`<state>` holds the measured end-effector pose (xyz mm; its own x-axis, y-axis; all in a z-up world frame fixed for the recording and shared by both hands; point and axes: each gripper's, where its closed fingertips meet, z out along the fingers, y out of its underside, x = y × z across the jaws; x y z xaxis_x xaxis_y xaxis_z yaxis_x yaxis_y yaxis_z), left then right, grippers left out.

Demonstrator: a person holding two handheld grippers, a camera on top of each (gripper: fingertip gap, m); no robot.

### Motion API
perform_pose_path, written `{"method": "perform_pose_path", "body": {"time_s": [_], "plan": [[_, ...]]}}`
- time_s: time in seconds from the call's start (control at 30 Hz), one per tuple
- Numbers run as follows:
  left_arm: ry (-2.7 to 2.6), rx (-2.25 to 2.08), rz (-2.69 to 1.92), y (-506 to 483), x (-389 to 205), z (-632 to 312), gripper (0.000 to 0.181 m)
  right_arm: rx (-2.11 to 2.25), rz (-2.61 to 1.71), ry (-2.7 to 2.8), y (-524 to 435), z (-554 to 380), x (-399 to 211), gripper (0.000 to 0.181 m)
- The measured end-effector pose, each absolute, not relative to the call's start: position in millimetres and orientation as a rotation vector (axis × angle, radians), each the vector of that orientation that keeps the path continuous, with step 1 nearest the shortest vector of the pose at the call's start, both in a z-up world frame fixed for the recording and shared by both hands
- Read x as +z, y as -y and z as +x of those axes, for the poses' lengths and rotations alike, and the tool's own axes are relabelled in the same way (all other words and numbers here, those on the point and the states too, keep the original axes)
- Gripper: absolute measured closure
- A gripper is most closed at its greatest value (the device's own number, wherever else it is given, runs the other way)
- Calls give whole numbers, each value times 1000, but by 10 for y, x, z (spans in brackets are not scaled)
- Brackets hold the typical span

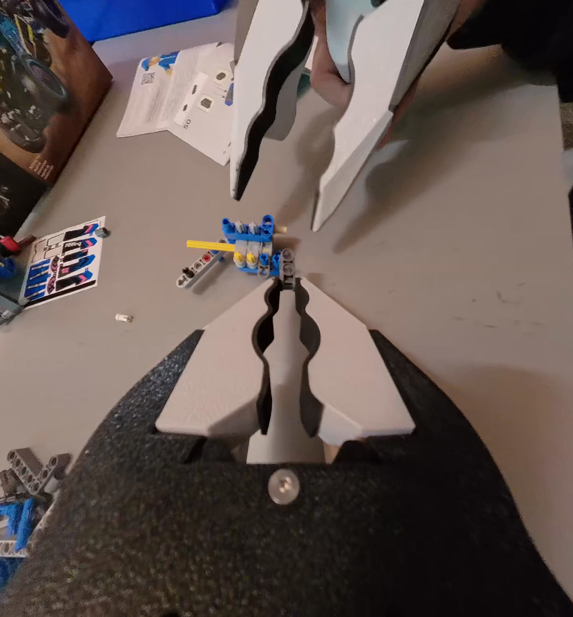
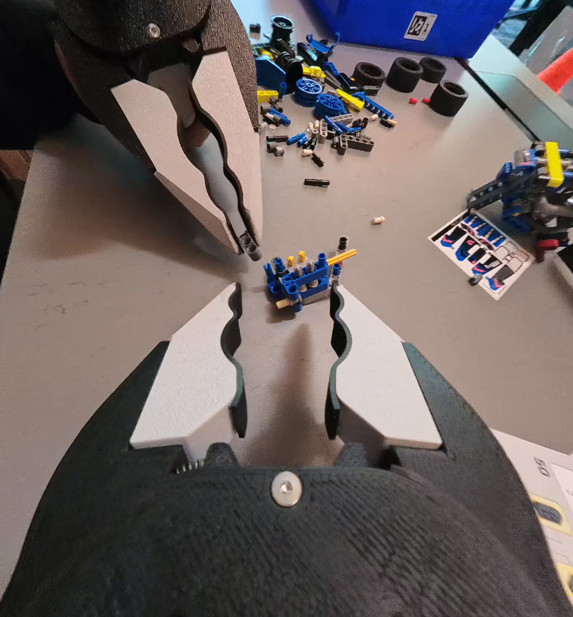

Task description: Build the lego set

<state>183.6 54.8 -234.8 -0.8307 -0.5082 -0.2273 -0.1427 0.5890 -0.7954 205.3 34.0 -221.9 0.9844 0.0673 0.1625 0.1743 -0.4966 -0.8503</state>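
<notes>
Two grippers face each other over the grey table (image 2: 445, 350): the left gripper (image 1: 287, 283) is clenched on a small grey beam (image 1: 288, 265), while the right gripper (image 2: 285, 293) stands released. Between them sits the blue lego assembly (image 2: 300, 278), its yellow axle (image 1: 208, 245) jutting sideways. Farther off lie a sticker sheet (image 2: 482, 253) and loose parts (image 2: 328, 110).

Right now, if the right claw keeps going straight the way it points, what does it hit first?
Most likely the small blue assembly, sitting on the table just ahead of the open right claw, slightly toward its right finger. Depth is hard to judge, so it might pass just above it.
</notes>
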Motion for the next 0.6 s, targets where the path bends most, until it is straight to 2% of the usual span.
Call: {"method": "perform_pose_path", "body": {"time_s": [0.3,0.6], "plan": [[-2410,-1018,-469,-563,-2377,1912,175,80,-2122,38,-453,2110,-2273,123],[-2493,-974,-455,-535,-2420,1924,175,202,-2112,-92,-515,2168,-2272,135]]}}
